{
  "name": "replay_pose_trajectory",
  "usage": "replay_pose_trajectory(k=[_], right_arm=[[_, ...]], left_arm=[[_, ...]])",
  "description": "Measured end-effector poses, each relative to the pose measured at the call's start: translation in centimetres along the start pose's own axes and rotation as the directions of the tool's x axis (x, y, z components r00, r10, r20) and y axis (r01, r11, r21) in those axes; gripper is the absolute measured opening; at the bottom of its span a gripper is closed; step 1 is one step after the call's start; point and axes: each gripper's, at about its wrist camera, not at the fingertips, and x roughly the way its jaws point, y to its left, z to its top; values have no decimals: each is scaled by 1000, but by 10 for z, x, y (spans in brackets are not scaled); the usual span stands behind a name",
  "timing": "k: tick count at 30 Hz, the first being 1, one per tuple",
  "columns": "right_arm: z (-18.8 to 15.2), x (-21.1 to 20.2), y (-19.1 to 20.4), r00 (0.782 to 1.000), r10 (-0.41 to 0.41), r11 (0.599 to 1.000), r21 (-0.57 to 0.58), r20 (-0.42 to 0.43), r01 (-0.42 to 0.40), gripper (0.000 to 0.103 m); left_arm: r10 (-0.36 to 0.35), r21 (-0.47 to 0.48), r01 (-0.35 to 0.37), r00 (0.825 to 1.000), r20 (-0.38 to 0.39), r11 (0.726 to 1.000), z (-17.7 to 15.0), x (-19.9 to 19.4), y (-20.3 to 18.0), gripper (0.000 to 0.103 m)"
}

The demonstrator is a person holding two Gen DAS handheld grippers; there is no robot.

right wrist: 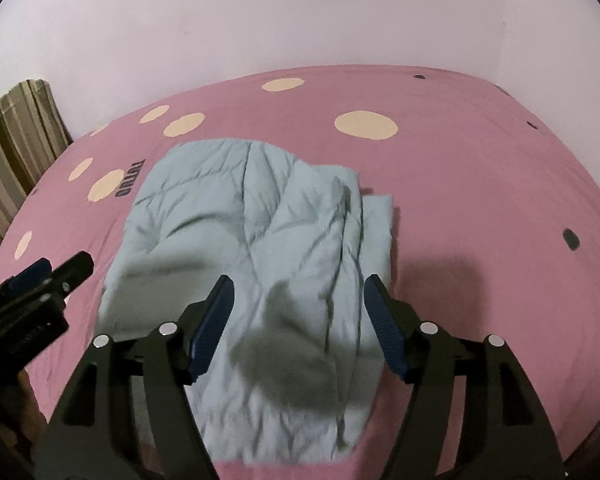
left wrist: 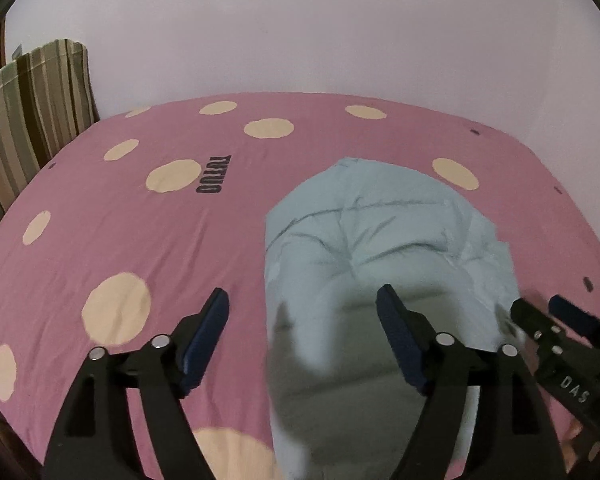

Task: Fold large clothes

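A pale blue quilted garment (left wrist: 380, 248) lies folded lengthwise on the pink spotted bed sheet (left wrist: 140, 220). In the right wrist view the garment (right wrist: 252, 248) runs from the near edge towards the wall, with a narrow folded strip along its right side. My left gripper (left wrist: 304, 300) hovers open above the garment's near left edge, nothing between its blue pads. My right gripper (right wrist: 298, 292) hangs open over the garment's near middle, clear of the cloth. Each gripper shows in the other's view: the right gripper (left wrist: 540, 312) at the far right, the left gripper (right wrist: 60, 268) at the far left.
The pink sheet with cream dots and dark lettering (left wrist: 214, 174) covers the whole bed up to a plain pale wall (left wrist: 300, 40). A striped brown and beige cloth (left wrist: 32, 108) hangs at the bed's far left corner. Bare sheet lies left and right of the garment.
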Motion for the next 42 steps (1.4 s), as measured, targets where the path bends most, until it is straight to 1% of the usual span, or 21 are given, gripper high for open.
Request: replay_pose_trajectory(k=[7, 11, 19, 42], right_arm=[[-24, -28, -2, 1000, 9, 1000, 7, 3, -9, 74], [-32, -42, -2, 1000, 9, 1000, 7, 20, -9, 74], [-38, -54, 3, 999, 2, 1000, 1, 39, -2, 74], [-46, -71, 17, 997, 0, 1000, -30, 78, 2, 74]], left_arm=[[25, 15, -25, 1000, 5, 1000, -29, -34, 3, 78], [16, 12, -16, 1000, 10, 1000, -41, -51, 1, 78], [15, 25, -16, 999, 33, 1000, -45, -67, -2, 78], [4, 9, -5, 999, 42, 1000, -51, -80, 2, 78]])
